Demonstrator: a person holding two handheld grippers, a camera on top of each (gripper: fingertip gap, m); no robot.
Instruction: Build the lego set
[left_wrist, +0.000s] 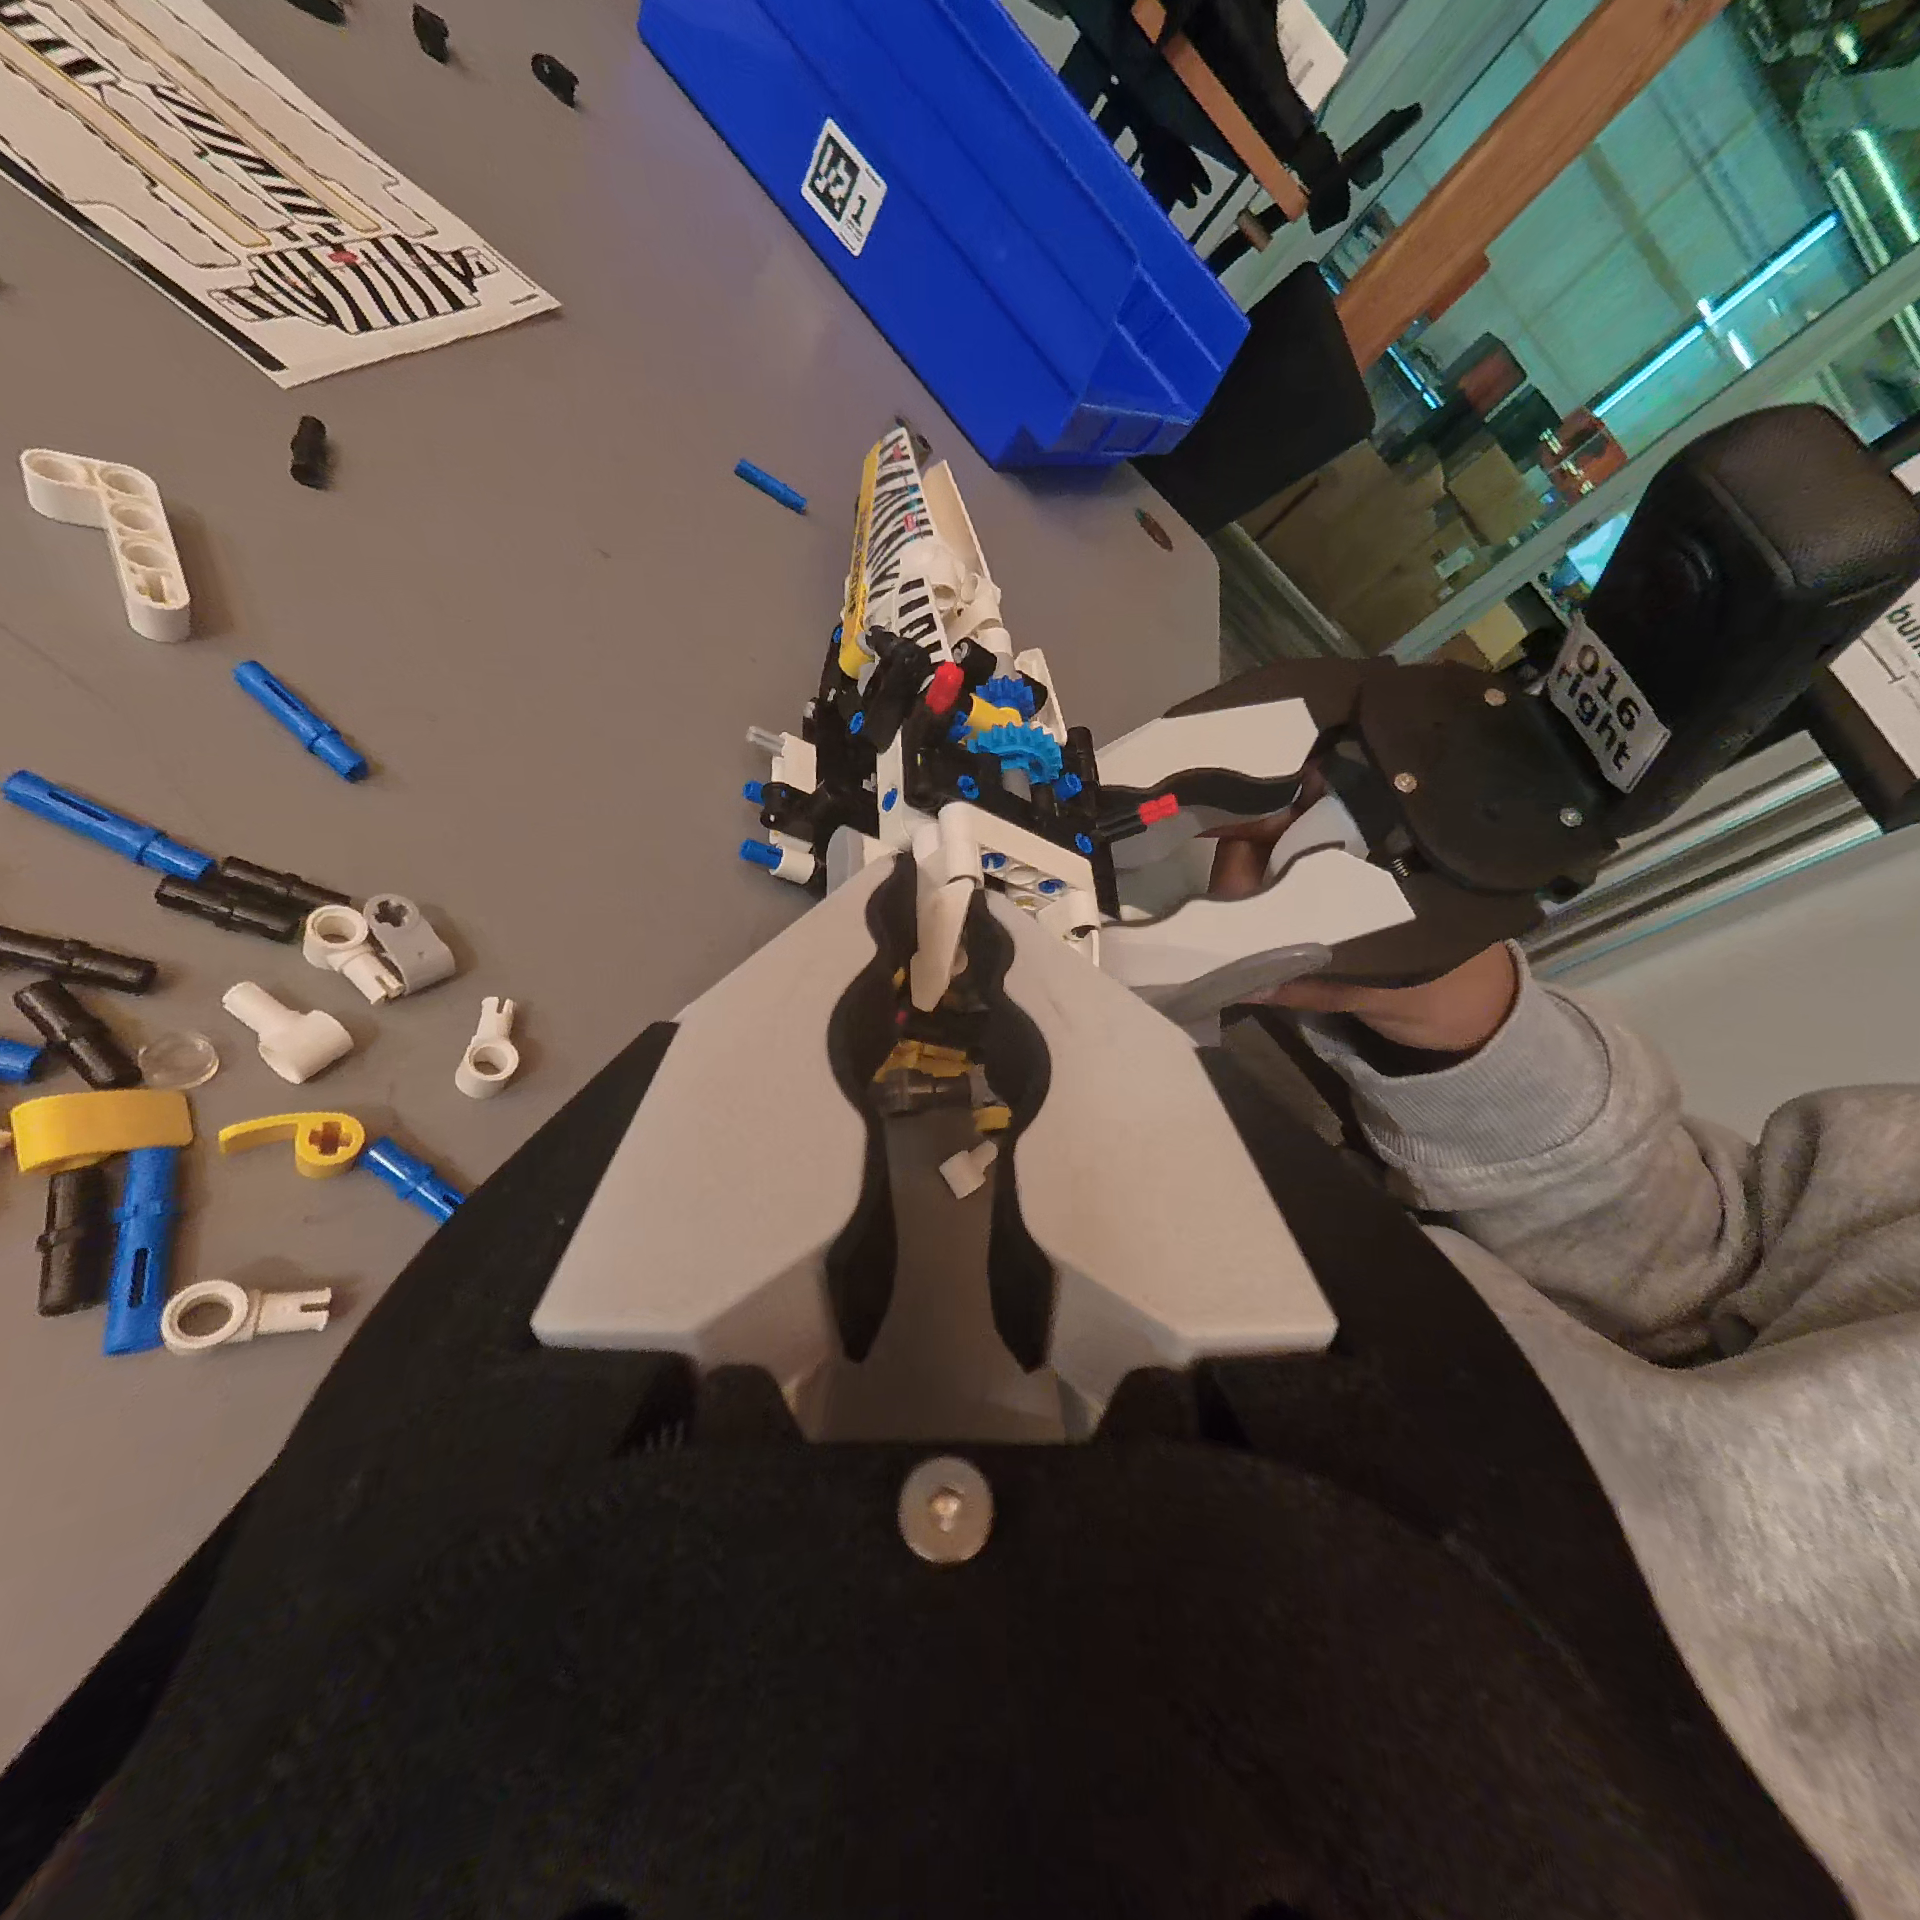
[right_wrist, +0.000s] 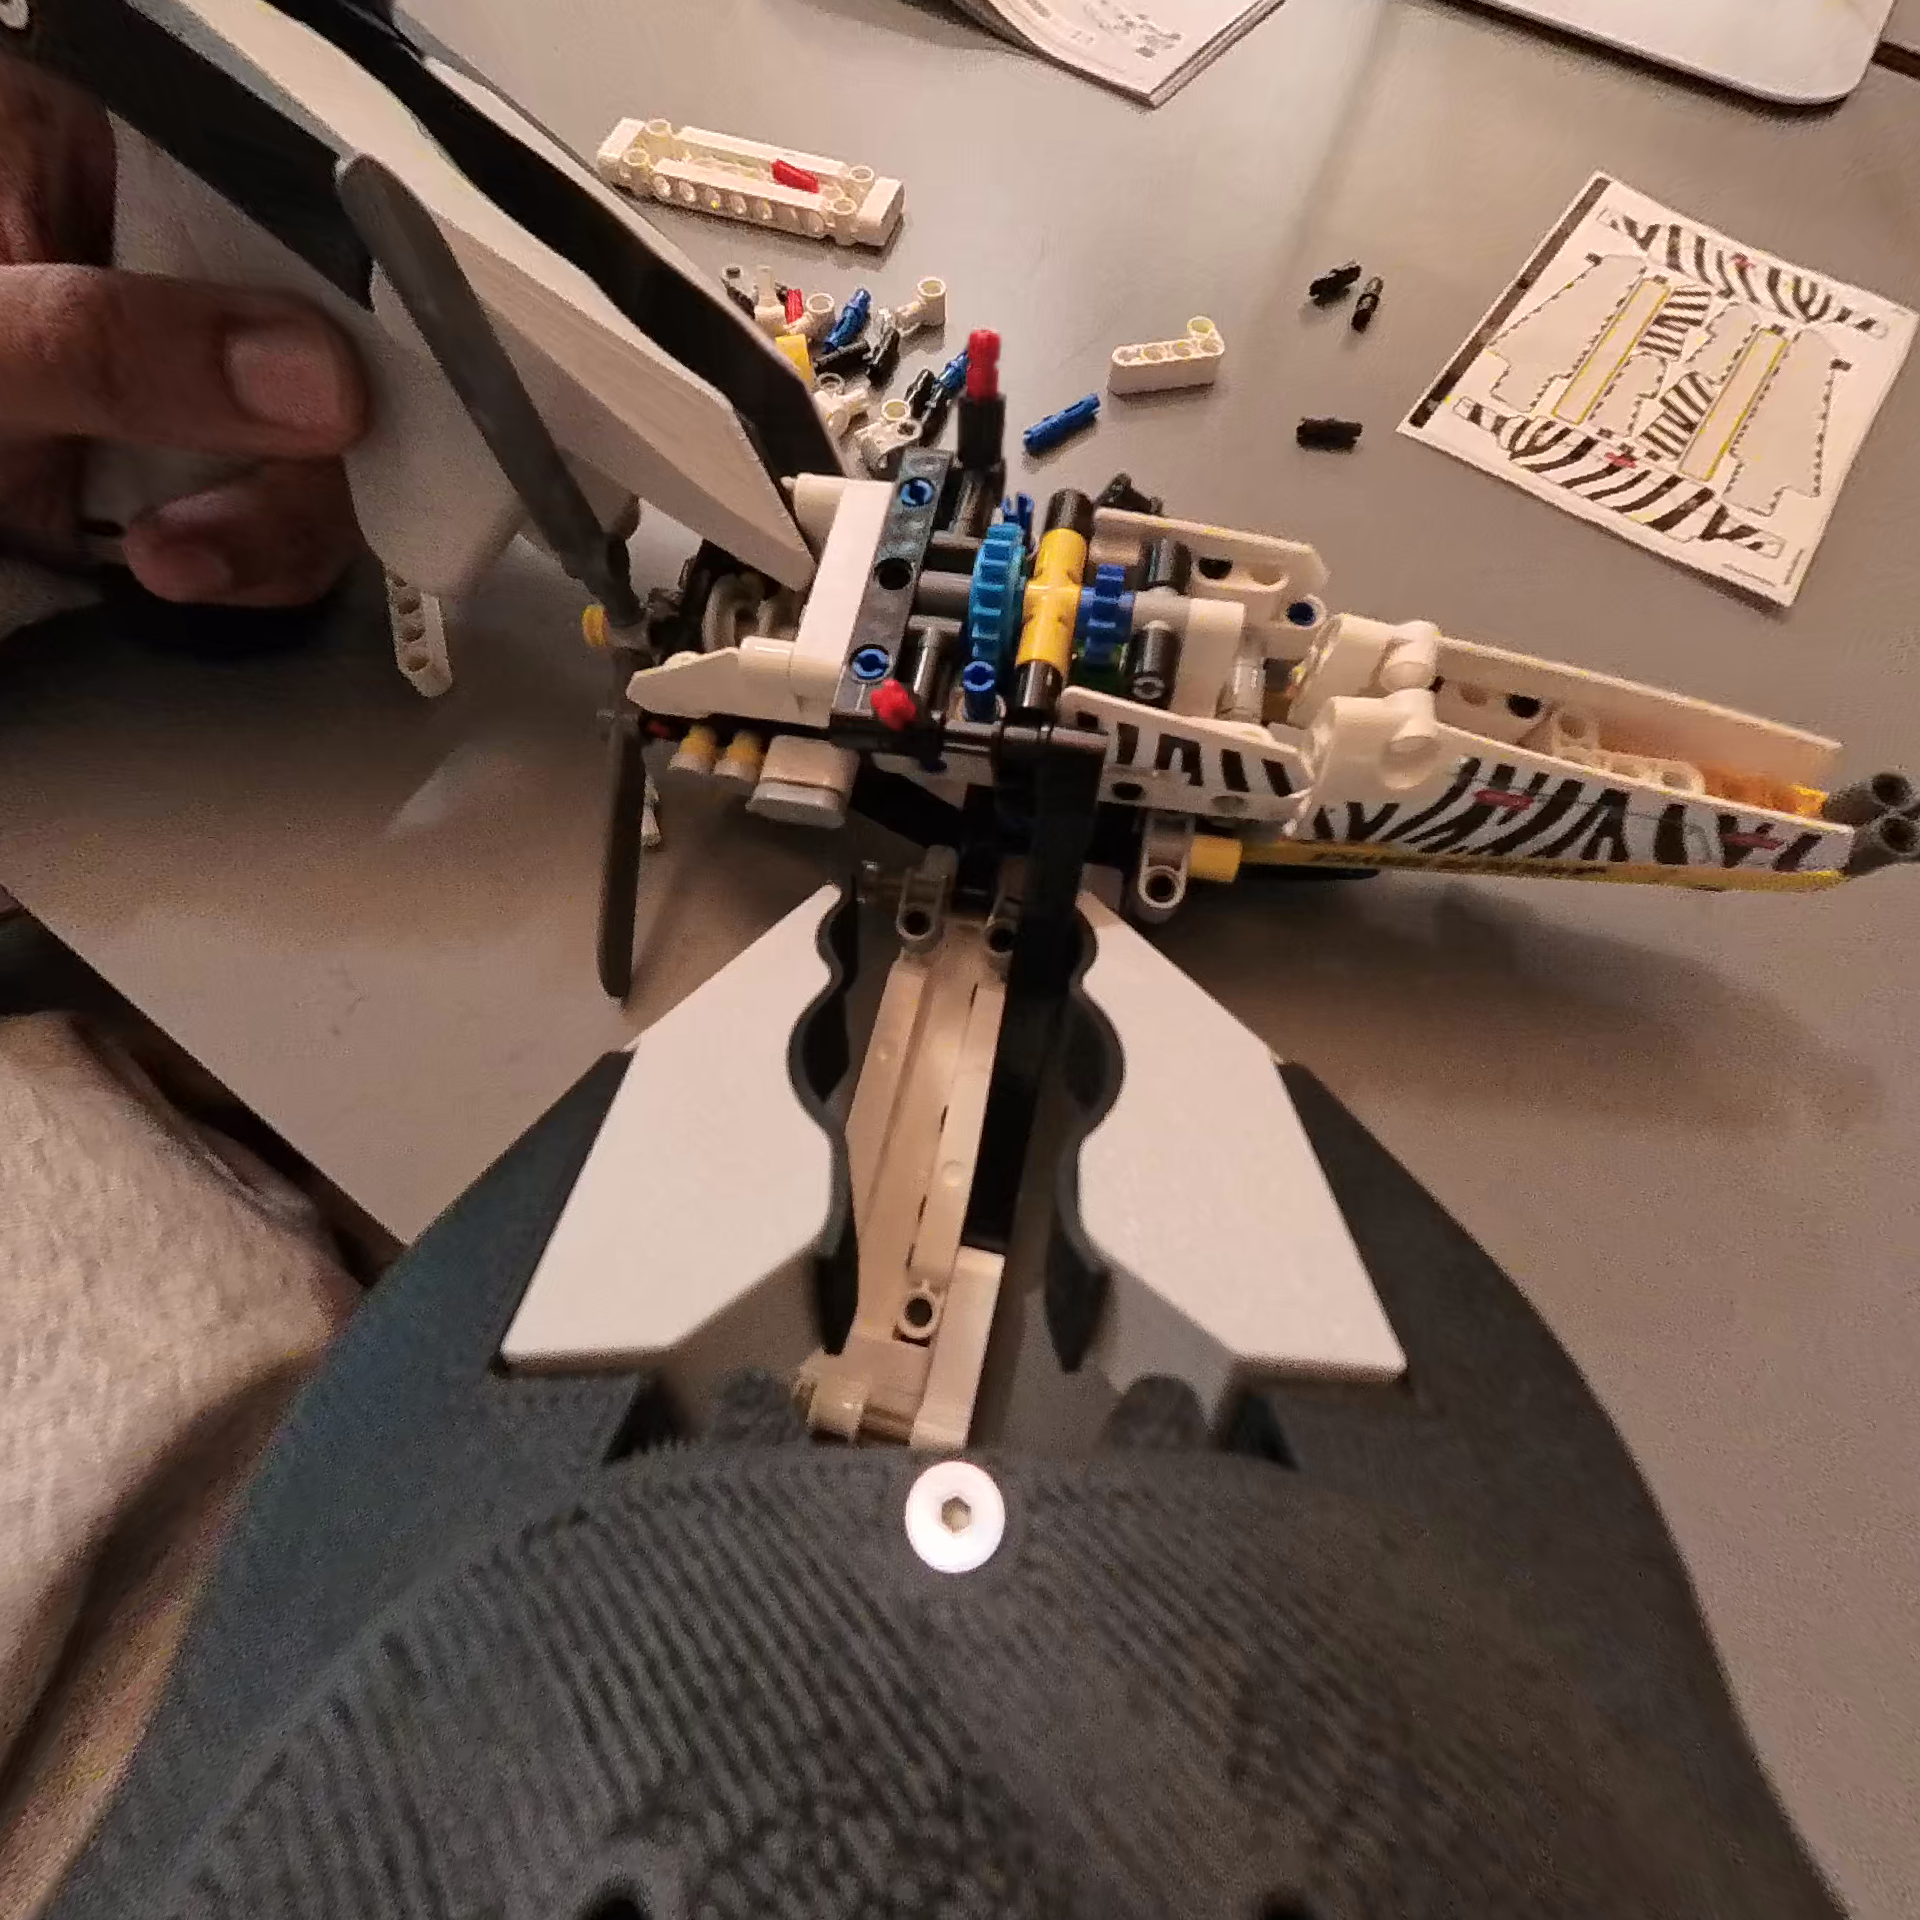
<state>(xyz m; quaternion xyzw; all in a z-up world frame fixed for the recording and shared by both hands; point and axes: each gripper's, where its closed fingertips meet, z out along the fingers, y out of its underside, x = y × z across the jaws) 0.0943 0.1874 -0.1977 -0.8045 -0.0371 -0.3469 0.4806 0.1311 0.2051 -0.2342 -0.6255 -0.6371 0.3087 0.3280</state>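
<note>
Both grippers brace the lego model (right_wrist: 1049, 665) just above the table (right_wrist: 1558, 1039), likely steadying it for the next piece: the right gripper (right_wrist: 961, 997) fingers clamp its white-and-black wing, the left gripper (left_wrist: 940, 935) fingers pinch its white front end. Loose pins (left_wrist: 135, 831) and a sticker sheet (right_wrist: 1662, 384) lie near, obstructing nothing.

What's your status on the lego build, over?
Left gripper shut on lego model, nose end. Right gripper shut on its side wing. Loose pins on table, nothing blocking.
</note>
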